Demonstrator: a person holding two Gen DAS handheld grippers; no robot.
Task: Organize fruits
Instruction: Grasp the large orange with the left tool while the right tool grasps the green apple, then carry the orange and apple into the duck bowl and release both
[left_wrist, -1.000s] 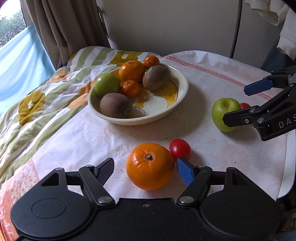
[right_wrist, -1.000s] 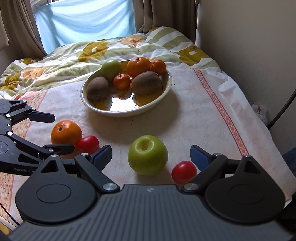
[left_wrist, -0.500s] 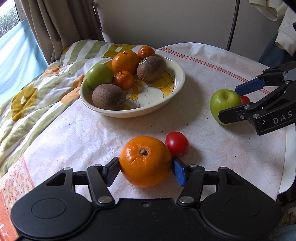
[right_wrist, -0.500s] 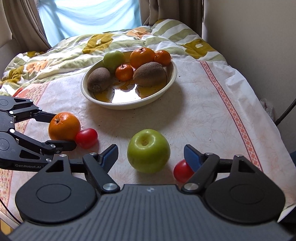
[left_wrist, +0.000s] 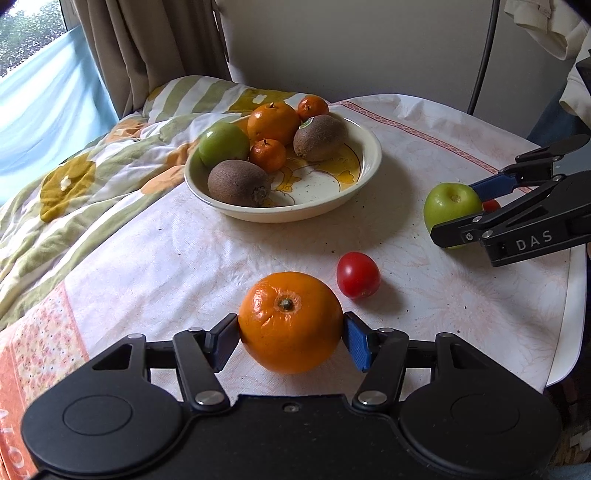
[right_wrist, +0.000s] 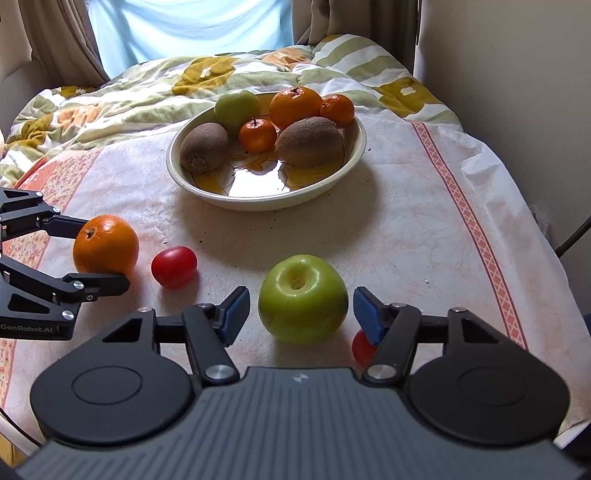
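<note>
Orange (left_wrist: 290, 322) gripped by left tool (left_wrist: 290, 332); right tool (right_wrist: 301, 314) closing around green apple (right_wrist: 303, 299), red tomato (right_wrist: 360, 347) beside

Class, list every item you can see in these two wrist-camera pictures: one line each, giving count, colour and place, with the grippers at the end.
bowl: one, cream with yellow pattern, middle of the table.
kiwis: two, brown, in the bowl.
oranges in the bowl: three, orange, one large and two small.
green apple in the bowl: one, far side.
loose orange: one, orange, on the tablecloth.
loose green apple: one, on the tablecloth.
tomatoes: two, red, one beside each loose fruit.
tablecloth: one, white and peach.
quilt: one, green and yellow, behind the bowl.
left gripper: black, clamped on the loose orange.
right gripper: black, closing around the loose green apple, not touching.
</note>
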